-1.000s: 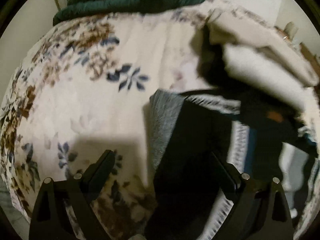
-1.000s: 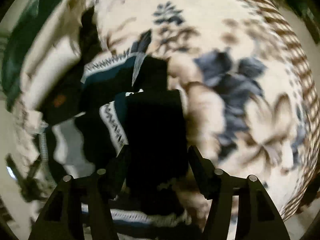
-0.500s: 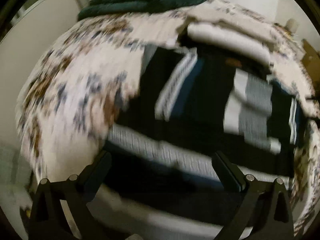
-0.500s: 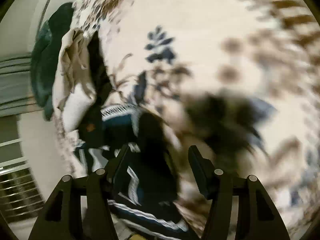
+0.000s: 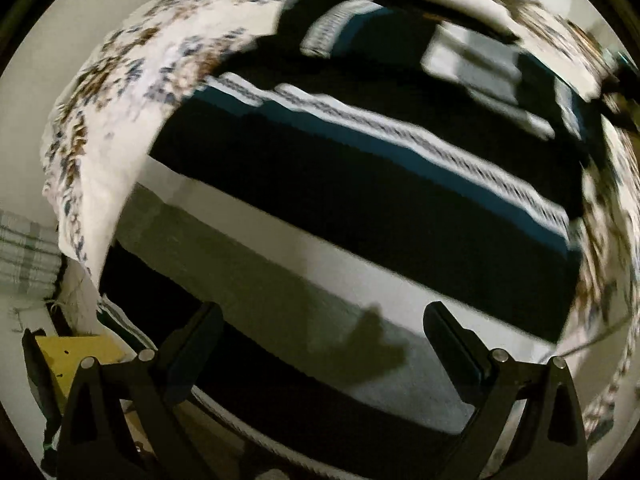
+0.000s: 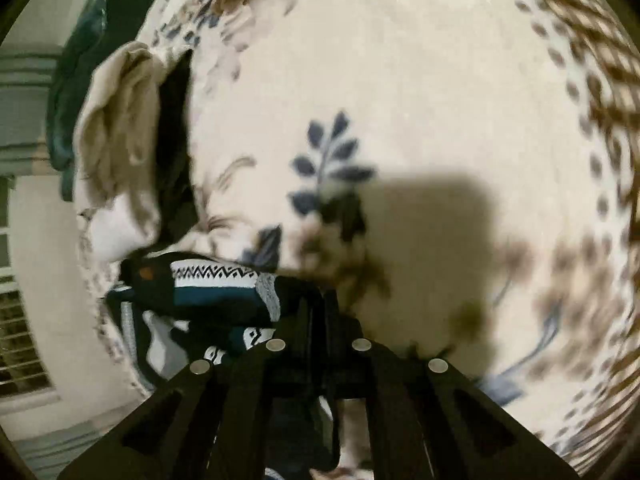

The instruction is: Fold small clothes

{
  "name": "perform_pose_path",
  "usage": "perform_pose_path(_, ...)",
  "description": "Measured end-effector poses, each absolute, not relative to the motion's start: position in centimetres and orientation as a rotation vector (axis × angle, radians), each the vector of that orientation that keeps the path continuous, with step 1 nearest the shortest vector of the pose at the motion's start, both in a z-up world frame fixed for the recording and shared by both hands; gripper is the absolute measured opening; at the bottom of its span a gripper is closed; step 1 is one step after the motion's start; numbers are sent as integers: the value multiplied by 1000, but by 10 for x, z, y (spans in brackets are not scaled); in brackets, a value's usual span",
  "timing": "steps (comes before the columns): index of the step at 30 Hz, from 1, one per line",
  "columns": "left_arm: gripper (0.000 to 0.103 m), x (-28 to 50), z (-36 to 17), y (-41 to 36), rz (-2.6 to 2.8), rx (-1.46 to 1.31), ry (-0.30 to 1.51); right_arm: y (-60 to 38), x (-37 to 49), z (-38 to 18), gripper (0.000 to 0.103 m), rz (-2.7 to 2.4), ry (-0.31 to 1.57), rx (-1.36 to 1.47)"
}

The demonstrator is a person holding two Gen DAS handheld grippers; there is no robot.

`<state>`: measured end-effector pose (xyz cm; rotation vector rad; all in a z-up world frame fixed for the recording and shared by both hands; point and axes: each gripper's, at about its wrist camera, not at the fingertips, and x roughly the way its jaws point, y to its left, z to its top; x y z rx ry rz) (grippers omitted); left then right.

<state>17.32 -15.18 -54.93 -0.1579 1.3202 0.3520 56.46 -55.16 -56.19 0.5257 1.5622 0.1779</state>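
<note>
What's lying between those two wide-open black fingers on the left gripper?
In the left wrist view, the left gripper stands open over a striped garment: its pale grey band and a black band fill the gap. The pads are not pressing on it.

A bed under a cream floral blanket (image 6: 420, 100) carries everything. On it lie a dark striped garment (image 5: 360, 184), spread wide, a folded patterned garment (image 6: 216, 284), beige cloth (image 6: 120, 120) and, at the far edge, what may be a green blanket (image 6: 92, 80).
</note>
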Motion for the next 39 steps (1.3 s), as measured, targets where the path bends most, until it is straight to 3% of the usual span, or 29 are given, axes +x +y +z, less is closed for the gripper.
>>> perform_pose_path(7, 103, 145, -549, -198, 217, -118, 1368, -536, 577, -580, 5, 178, 1620, 409)
perform_pose_path(11, 103, 123, -548, -230, 120, -99, 1390, -561, 552, -548, 38, 219, 1601, 441)
perform_pose_path(16, 102, 104, -562, -262, 56, -122, 1450, -569, 465, -514, 47, 325, 1626, 408)
perform_pose_path(20, 102, 99, -569, -275, 65, -99, 1461, -514, 403, -538, 47, 469, 1696, 394)
perform_pose_path(24, 102, 98, -574, -276, 101, -71, 1454, -469, 387, -571, 47, 480, 1642, 384)
perform_pose_path(26, 102, 98, -575, -274, 118, -63, 1454, -462, 383, -578, 11, 408, 1596, 340)
perform_pose_path(34, 102, 92, -580, -274, 94, -57, 1453, -493, 374, -573, 11, 395, 1698, 372)
perform_pose_path(36, 102, 89, -581, -281, 77, -48, 1447, -511, 380, -554, 21, 421, 1711, 404)
perform_pose_path(38, 102, 87, -589, -289, 55, -45, 1452, -534, 383, -535, 47, 409, 1681, 413)
perform_pose_path(39, 102, 87, -594, -294, 50, -43, 1456, -548, 387, -528, 51, 396, 1670, 426)
